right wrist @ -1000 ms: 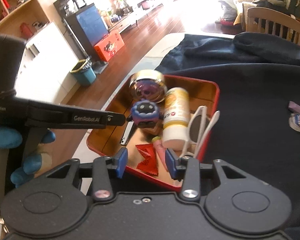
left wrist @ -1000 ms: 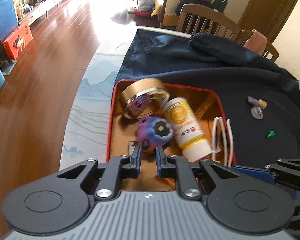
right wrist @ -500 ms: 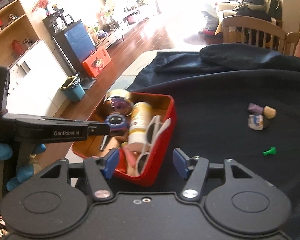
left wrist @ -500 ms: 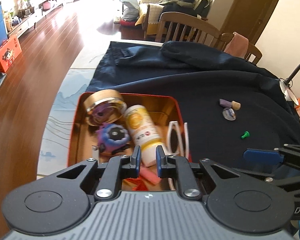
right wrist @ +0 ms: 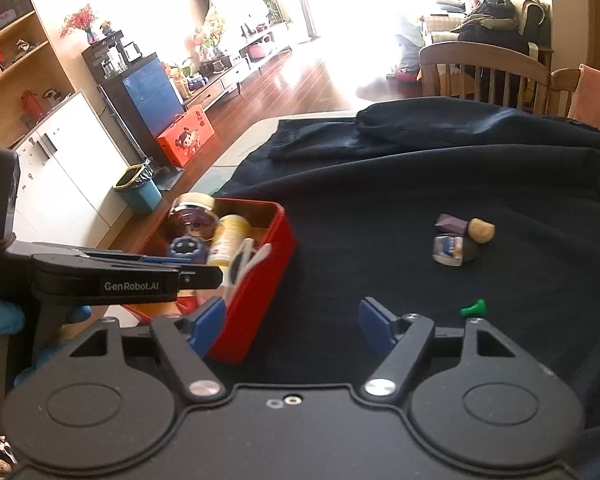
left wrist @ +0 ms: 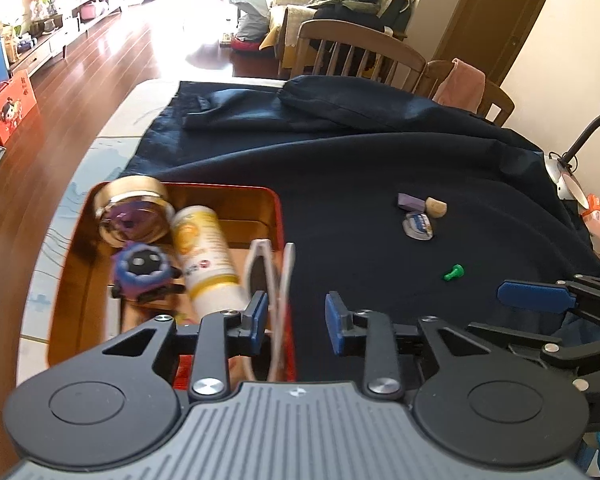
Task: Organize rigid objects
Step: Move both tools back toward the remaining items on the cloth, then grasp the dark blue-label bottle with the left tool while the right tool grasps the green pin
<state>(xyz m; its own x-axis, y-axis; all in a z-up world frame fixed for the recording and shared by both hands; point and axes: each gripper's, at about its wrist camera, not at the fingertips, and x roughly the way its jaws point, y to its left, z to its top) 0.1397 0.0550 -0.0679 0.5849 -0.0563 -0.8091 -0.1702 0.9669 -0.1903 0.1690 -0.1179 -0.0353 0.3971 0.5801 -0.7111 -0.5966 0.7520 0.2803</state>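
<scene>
The left gripper (left wrist: 294, 320) hangs over the right rim of the red metal tin (left wrist: 282, 216), fingers opening, nothing between them; the right gripper (right wrist: 292, 326) opens wide and empty over the dark cloth (right wrist: 380, 208); the small green peg (right wrist: 473, 307) lies just right of its right finger.

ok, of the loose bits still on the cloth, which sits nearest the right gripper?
The green peg, alone by the right gripper; the other three cluster farther off.

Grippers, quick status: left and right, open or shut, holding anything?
Left gripper: fingers opening, nothing between them, empty over the red tin edge.
Right gripper: fingers opening wide, nothing held, above the dark cloth.
</scene>
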